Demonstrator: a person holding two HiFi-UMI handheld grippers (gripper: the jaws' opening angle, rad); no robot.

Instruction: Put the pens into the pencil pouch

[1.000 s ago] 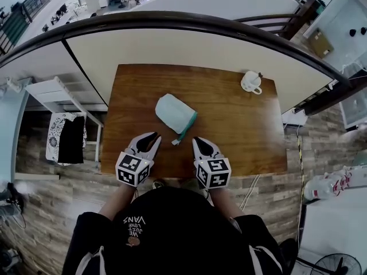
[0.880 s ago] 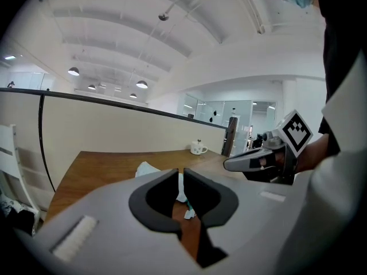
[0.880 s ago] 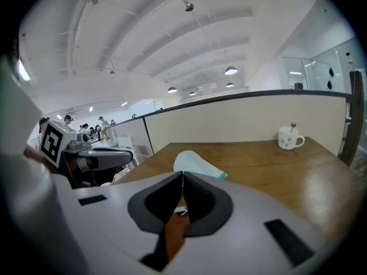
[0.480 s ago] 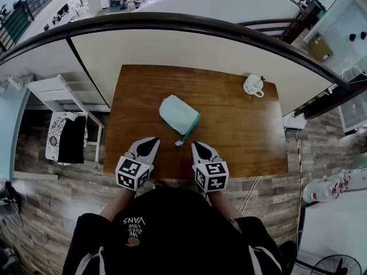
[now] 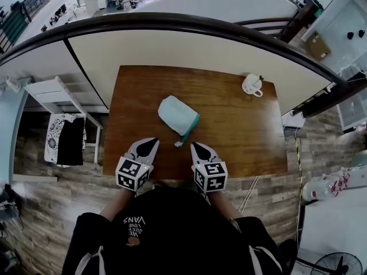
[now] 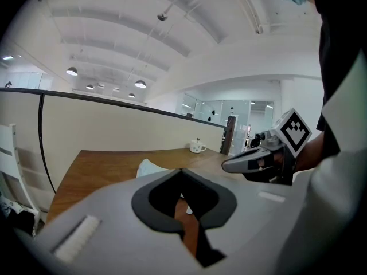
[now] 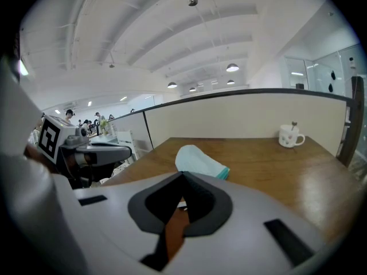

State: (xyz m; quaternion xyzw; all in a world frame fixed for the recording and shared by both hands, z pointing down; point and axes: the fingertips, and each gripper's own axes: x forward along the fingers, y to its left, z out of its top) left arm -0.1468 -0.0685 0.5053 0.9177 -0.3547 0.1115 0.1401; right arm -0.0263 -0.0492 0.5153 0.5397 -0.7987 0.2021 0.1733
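Observation:
A pale teal pencil pouch (image 5: 176, 116) lies mid-table, its darker zip edge and small pull tab (image 5: 178, 144) turned toward me. In the head view my left gripper (image 5: 153, 141) rests at the near edge, left of the tab, with its jaws shut and nothing in them. My right gripper (image 5: 194, 145) sits just right of the tab, also shut and empty. The left gripper view shows the pouch (image 6: 149, 167) past the closed tips (image 6: 182, 171), and the right gripper view shows the pouch (image 7: 200, 161) beyond its tips (image 7: 183, 176). No pen shows in any view.
A white mug (image 5: 251, 83) with a spoon stands at the table's far right corner. A cream partition (image 5: 172, 47) with a dark rail runs along the wooden table's (image 5: 241, 136) far edge. A white rack (image 5: 54, 93) stands on the floor to the left.
The left gripper's jaws, slightly apart a second ago, have closed. Both grippers stay at the near edge on either side of the pouch's tab.

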